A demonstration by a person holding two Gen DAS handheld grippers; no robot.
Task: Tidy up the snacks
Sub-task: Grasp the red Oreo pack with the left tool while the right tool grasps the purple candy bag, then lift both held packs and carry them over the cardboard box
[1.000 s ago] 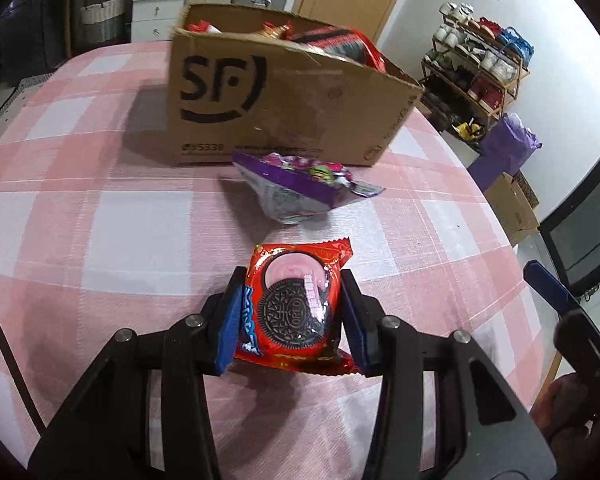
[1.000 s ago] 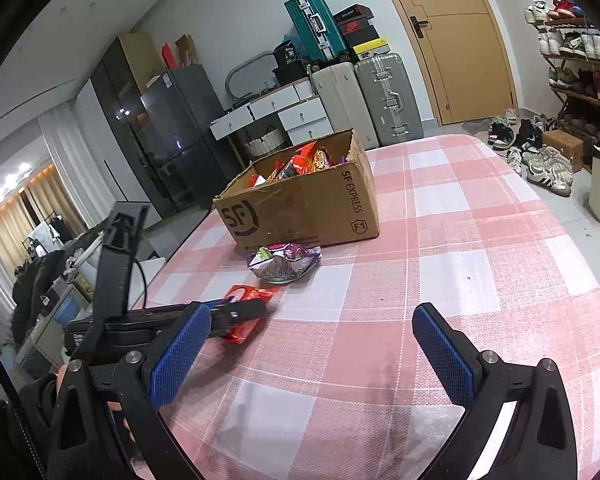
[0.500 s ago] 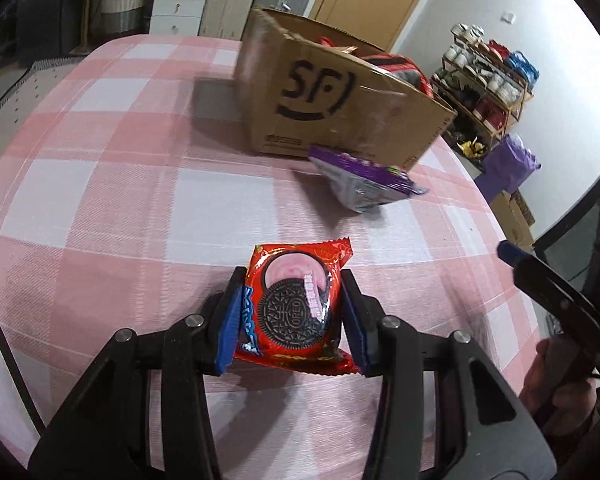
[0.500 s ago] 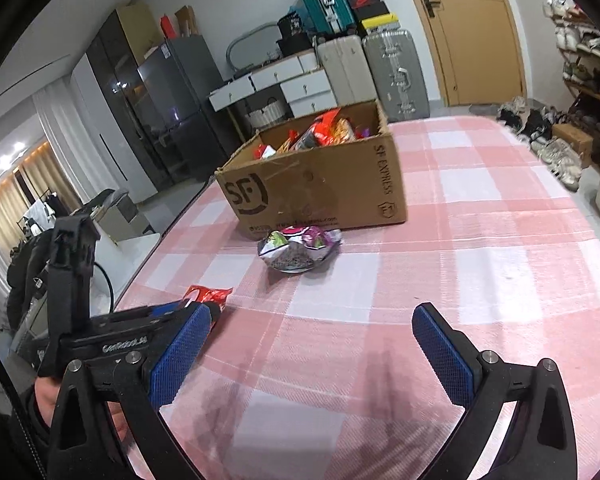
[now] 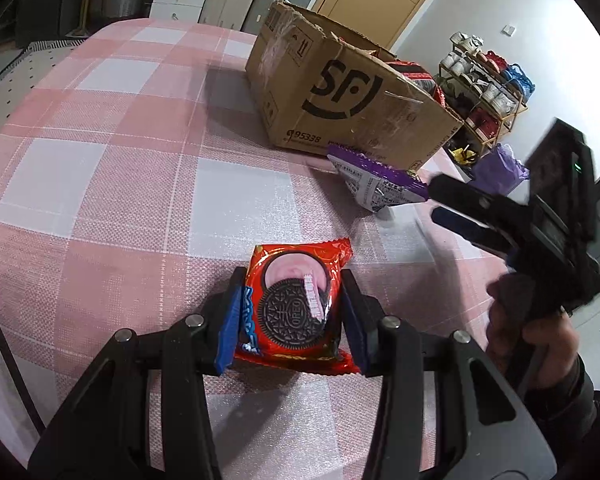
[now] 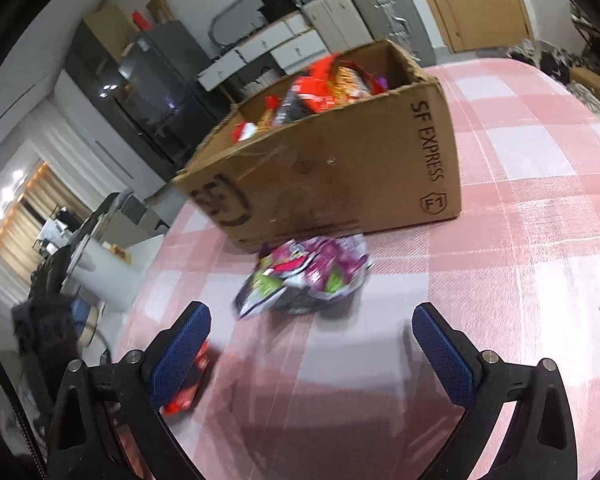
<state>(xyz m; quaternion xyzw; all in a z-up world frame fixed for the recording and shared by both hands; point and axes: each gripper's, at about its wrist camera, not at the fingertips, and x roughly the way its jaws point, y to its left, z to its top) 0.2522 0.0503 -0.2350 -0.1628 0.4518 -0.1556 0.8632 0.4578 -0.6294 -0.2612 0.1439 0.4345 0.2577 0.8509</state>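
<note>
Left wrist view: my left gripper (image 5: 294, 314) is clamped on a red Oreo packet (image 5: 296, 308) above the pink checked tablecloth (image 5: 100, 184). My right gripper (image 6: 312, 344) has its jaws wide apart, empty, near the purple snack bag (image 6: 308, 276) lying just beside the SF Express cardboard box (image 6: 340, 168) of snacks.

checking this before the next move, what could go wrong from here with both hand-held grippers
1. The left hand-held gripper pinches the red Oreo packet by its sides only; the slick wrapper could slip.
2. The open right hand-held gripper nears the crumpled purple snack bag against the cardboard box; closing might push it instead.
</note>
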